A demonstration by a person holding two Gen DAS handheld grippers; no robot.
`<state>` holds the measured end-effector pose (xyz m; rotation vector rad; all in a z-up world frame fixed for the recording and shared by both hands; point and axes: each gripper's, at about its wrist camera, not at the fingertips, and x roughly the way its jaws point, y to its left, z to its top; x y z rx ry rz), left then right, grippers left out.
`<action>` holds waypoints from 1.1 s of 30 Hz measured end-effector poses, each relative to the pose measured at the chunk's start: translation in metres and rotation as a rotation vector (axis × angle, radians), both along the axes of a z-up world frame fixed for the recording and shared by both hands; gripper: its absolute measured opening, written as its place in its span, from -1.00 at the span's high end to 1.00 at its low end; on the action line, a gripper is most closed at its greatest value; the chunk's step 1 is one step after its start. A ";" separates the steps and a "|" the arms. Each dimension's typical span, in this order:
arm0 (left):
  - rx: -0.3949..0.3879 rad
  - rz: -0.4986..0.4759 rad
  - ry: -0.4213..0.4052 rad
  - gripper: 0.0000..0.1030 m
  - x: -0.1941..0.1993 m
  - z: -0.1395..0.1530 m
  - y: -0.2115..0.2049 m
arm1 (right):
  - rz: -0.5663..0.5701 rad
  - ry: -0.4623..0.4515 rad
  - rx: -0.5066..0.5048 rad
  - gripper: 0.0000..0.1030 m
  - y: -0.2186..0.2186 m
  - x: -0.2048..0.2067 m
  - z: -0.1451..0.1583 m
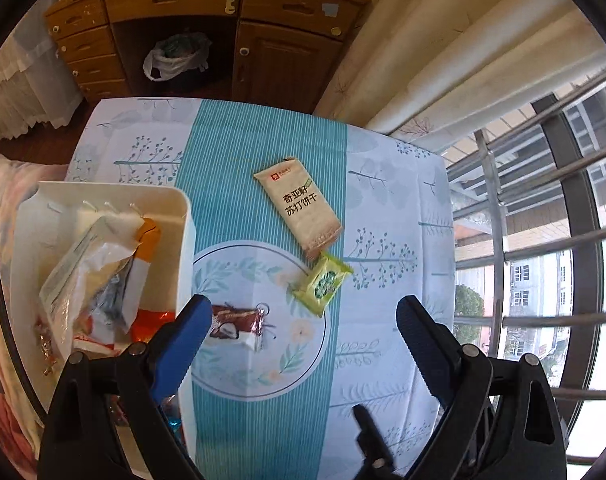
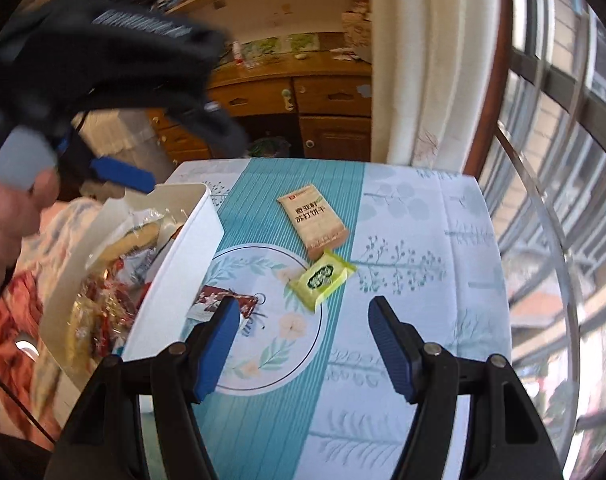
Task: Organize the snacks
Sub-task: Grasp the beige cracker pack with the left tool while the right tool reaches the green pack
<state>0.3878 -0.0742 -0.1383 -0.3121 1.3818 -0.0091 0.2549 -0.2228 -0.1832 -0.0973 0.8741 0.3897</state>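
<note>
Left gripper: jaws spread wide, nothing held | right gripper: half-spread, empty | brown snack packet: seen beside white bin, at 9 o'clock from green packet | judged light, crinkly, slippery; best pinched across its short width.

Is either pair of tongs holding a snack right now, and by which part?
No. The left tongs and right tongs are both open and empty above the table.

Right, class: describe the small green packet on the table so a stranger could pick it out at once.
Find the teal striped band down the tablecloth. On it lies a long beige cracker packet; the green packet touches its nearer end. It is the only lime-green wrapper, smaller and squarer than its neighbours.
</note>
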 end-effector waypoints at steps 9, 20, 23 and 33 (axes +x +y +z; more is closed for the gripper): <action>0.006 0.090 0.041 -0.80 0.061 -0.041 0.003 | 0.182 -0.117 -0.072 -0.30 0.022 0.024 -0.035; 0.013 0.111 0.091 -0.80 0.099 -0.108 -0.003 | 0.179 -0.092 -0.060 -0.45 0.018 0.050 -0.085; 0.009 0.106 0.101 -0.80 0.099 -0.120 -0.009 | 0.175 -0.080 -0.044 -0.54 0.015 0.055 -0.093; 0.006 0.094 0.138 -0.80 0.108 -0.149 -0.022 | 0.200 -0.014 -0.049 -0.54 0.023 0.072 -0.111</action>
